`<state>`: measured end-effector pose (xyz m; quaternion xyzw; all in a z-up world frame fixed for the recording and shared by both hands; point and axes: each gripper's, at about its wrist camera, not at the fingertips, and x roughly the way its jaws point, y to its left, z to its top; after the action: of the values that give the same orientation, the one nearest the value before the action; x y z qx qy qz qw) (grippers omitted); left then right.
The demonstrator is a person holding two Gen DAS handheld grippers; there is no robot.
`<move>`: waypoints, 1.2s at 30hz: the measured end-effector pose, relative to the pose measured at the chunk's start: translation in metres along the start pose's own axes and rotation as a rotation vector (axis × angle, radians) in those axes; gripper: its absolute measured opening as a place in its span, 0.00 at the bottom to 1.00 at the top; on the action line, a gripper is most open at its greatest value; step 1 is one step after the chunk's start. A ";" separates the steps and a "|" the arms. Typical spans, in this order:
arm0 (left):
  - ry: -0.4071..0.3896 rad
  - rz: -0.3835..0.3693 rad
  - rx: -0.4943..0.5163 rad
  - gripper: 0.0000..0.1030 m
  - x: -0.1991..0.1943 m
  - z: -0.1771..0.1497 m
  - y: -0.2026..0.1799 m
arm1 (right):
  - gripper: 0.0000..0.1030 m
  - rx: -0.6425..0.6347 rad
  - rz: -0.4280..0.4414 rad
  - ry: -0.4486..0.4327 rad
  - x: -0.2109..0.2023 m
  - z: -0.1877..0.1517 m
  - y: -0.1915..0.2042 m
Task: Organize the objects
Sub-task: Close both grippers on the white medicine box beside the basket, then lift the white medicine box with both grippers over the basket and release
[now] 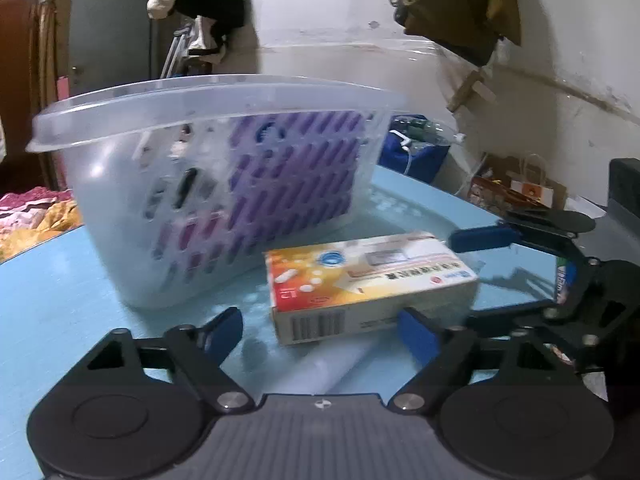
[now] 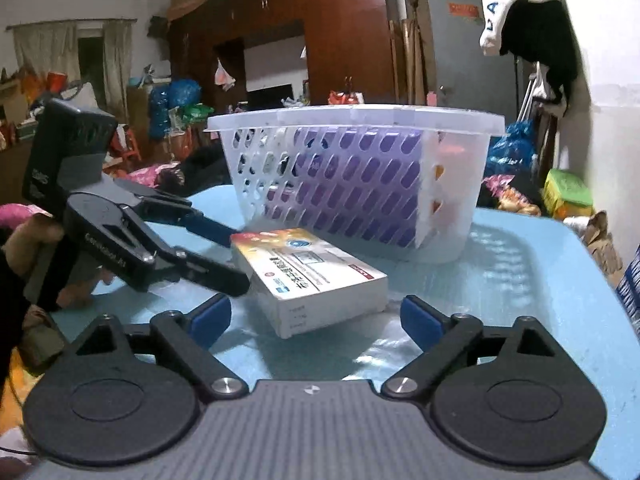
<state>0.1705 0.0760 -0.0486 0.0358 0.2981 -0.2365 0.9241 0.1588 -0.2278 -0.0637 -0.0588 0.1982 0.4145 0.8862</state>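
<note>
A white and orange box point(image 2: 310, 278) lies flat on the light blue table point(image 2: 532, 292), just in front of a translucent perforated basket point(image 2: 348, 184) that stands further in from the near edge. The box and basket sit close, with only a narrow strip of bare top between them; to the right of the box the table is open out to its curved right edge.

The left gripper point(image 2: 230, 256) comes in from the left side, jaws spread, one blue-padded finger above the box's left end and the other at its near left corner; whether either pad presses on it I cannot tell. The right gripper point(image 2: 316, 318) has its jaws wide apart on either side of the box's near end, holding nothing, pads clear of the cardboard.

Inside the basket a purple item point(image 1: 296, 176) shows through the holes; other contents are too blurred to name. A pale cylinder point(image 1: 332, 364) lies under the left gripper, partly cut off by it. Behind is a cluttered room with a dark wooden wardrobe point(image 2: 344, 32) and hanging clothes point(image 2: 536, 20).
</note>
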 end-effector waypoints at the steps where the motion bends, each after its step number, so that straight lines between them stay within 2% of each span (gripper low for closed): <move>1: -0.001 -0.003 0.009 0.70 0.002 0.001 -0.005 | 0.81 -0.002 -0.001 -0.003 0.000 -0.002 0.000; 3: -0.009 -0.004 0.029 0.66 0.001 0.001 -0.013 | 0.70 0.000 0.023 -0.001 0.001 -0.006 -0.003; 9: -0.080 -0.014 0.004 0.61 -0.010 0.001 -0.024 | 0.58 0.023 0.047 -0.024 -0.003 -0.011 -0.020; 11: -0.098 -0.018 -0.011 0.60 -0.014 0.000 -0.026 | 0.58 0.028 0.063 -0.029 -0.005 -0.012 -0.024; 16: -0.076 0.081 0.006 0.49 -0.003 -0.006 -0.042 | 0.55 -0.003 0.046 -0.061 -0.009 -0.013 -0.018; 21: -0.124 0.114 -0.010 0.44 -0.013 -0.012 -0.051 | 0.52 -0.017 0.044 -0.070 -0.014 -0.010 -0.020; 27: -0.178 0.138 -0.052 0.42 -0.020 -0.018 -0.057 | 0.50 -0.028 0.046 -0.078 -0.016 -0.010 -0.020; 36: -0.217 0.153 -0.049 0.42 -0.025 -0.021 -0.063 | 0.50 -0.051 0.030 -0.074 -0.016 -0.011 -0.016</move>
<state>0.1131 0.0352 -0.0472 0.0102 0.1986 -0.1604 0.9668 0.1584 -0.2523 -0.0689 -0.0628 0.1553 0.4348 0.8848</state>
